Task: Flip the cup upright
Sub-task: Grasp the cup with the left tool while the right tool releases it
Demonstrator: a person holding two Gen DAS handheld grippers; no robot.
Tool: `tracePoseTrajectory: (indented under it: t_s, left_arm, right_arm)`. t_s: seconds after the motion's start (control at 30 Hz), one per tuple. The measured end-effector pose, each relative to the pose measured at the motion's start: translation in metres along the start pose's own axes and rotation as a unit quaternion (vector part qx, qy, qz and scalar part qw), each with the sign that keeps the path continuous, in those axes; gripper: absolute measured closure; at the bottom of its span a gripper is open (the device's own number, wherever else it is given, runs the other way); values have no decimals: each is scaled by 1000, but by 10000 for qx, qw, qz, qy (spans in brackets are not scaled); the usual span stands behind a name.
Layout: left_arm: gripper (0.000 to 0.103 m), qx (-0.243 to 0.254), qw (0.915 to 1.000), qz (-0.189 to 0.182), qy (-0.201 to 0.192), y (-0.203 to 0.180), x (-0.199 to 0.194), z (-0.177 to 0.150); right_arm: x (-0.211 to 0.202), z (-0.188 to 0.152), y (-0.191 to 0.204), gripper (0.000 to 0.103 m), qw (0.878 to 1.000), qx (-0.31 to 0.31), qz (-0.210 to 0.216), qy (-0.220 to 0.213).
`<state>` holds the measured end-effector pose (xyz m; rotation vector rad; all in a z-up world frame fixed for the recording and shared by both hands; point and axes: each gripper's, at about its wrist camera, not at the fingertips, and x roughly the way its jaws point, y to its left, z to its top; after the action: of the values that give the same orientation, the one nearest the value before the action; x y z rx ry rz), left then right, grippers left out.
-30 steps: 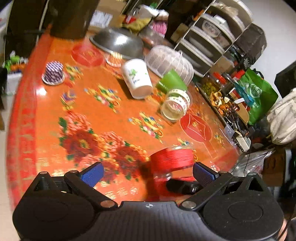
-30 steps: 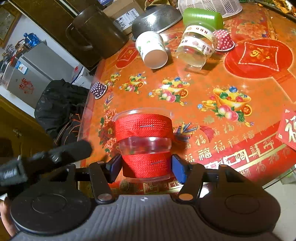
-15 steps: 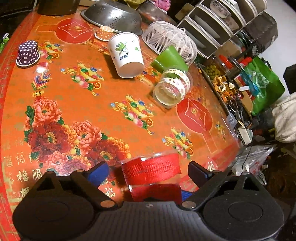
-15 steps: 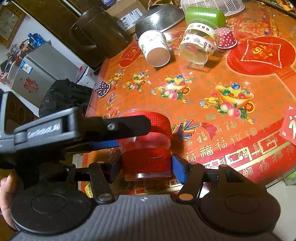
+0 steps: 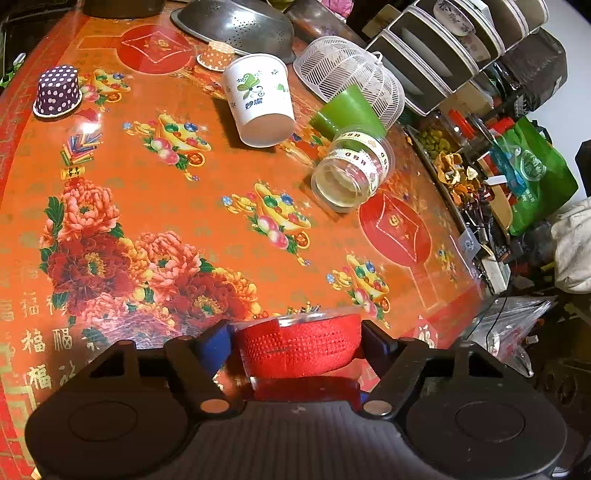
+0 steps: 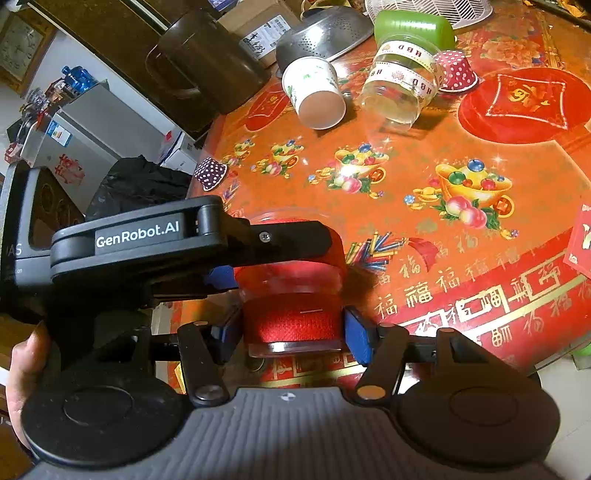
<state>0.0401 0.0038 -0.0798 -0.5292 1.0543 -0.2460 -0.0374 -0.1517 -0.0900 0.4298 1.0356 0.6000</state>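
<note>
1. Both pairs of fingers sit on the red cup (image 6: 291, 295): my right gripper (image 6: 291, 328) has its blue pads (image 6: 356, 334) pressed against the lower red band, closed on it.
2. My left gripper (image 5: 297, 343) straddles the upper red band, with a pad (image 5: 218, 345) at each side; I read it as touching, closed on the cup too.
3. From the right wrist view, the left gripper's black arm (image 6: 192, 240) crosses over the cup's top rim.
4. I see the cup standing on end at the near edge of the tabletop (image 5: 229, 206), its clear rim (image 5: 314, 316) uppermost in the left view; I cannot tell which end is the mouth.
5. Beyond the cup, well apart, a white paper cup (image 5: 260, 99) lies on its side, mouth toward me.
6. Just right of the white cup lies a clear jar (image 5: 351, 170), with a green cup (image 5: 347, 112) touching behind it.
7. Far left of the white cup, a purple dotted cup (image 5: 57, 92) sits mouth down.
8. Behind the white cup are a steel colander (image 5: 236, 22) and a white basket (image 5: 351, 77).
</note>
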Motion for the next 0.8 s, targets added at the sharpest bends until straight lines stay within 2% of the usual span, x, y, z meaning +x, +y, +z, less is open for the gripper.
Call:
tracePoseTrajectory:
  t_s: [0.17, 0.23, 0.3, 0.4, 0.57, 0.63, 0.7, 0.73, 0.8]
  left_arm:
    - [28, -35, 10000, 0, -8, 3, -1, 1]
    - [28, -12, 10000, -66, -3, 4, -3, 2]
    - [28, 15, 9999, -112, -18, 5, -4, 4]
    - [28, 18, 9998, -186, -35, 9, -6, 6]
    - [28, 55, 9992, -361, -187, 10, -17, 10]
    - [28, 136, 9978, -455, -458, 7, -29, 11]
    - [28, 431, 9932, -510, -953, -1, -46, 8]
    - [28, 657, 9876, -494, -1340, -6, -56, 4]
    - [28, 1072, 9682, -393, -2226, -14, -75, -11]
  right_arm:
    - [-4, -2, 2, 38, 9999, -96, -30, -77]
    - [-9, -5, 2, 23, 9997, -169, -94, -177]
    - [-16, -7, 0, 18, 9990, -252, -186, -314]
    - [-27, -7, -8, 15, 9982, -227, -222, -519]
    - [-47, -9, -24, 12, 9947, -33, -43, -1031]
    - [-52, -9, -27, 11, 9925, -17, -41, -1218]
    - [-57, -9, -29, 9, 9896, -70, -79, -1437]
    - [-59, -9, -30, 8, 9878, -97, -128, -1548]
    - [-62, -10, -31, 6, 9839, -174, -178, -1772]
